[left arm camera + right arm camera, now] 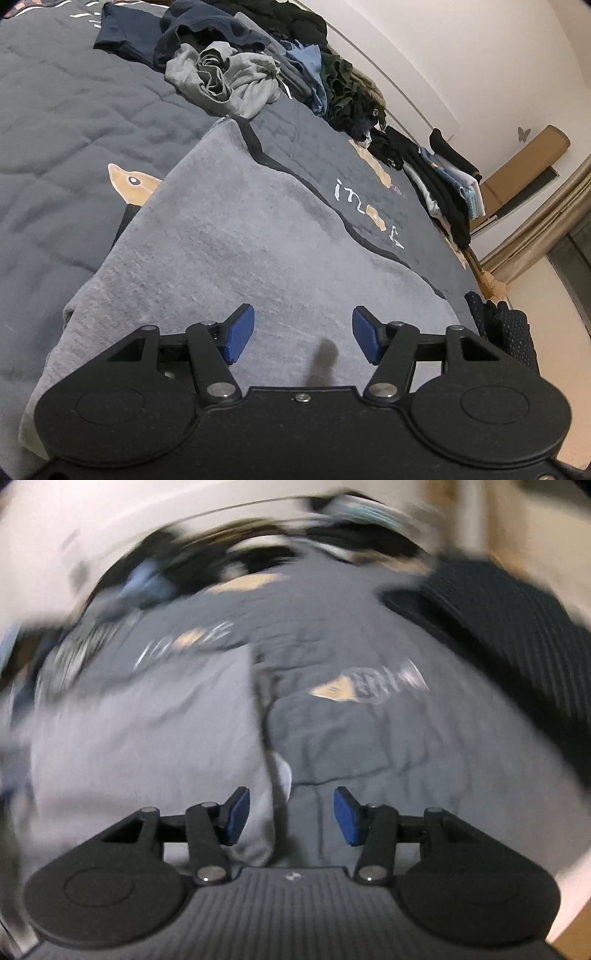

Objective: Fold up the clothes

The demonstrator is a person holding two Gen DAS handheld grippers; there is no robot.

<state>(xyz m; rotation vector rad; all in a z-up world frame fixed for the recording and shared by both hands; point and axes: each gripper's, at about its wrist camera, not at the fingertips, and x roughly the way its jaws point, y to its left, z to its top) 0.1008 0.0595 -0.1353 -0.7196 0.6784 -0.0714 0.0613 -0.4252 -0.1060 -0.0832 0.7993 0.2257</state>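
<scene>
A light grey garment (229, 251) lies spread flat on the dark grey quilt (66, 122), with a black layer showing along its far edge. My left gripper (303, 334) is open and empty, hovering just above the garment's near part. In the right wrist view, which is blurred by motion, the same grey garment (147, 731) lies to the left with its right edge running down the middle. My right gripper (291, 816) is open and empty, over that edge and the quilt (406, 760).
A heap of unfolded clothes (229, 70) lies at the far side of the bed. A row of dark clothes and a folded stack (447, 184) run along the right edge by the white wall. A dark striped item (498, 613) lies at the right.
</scene>
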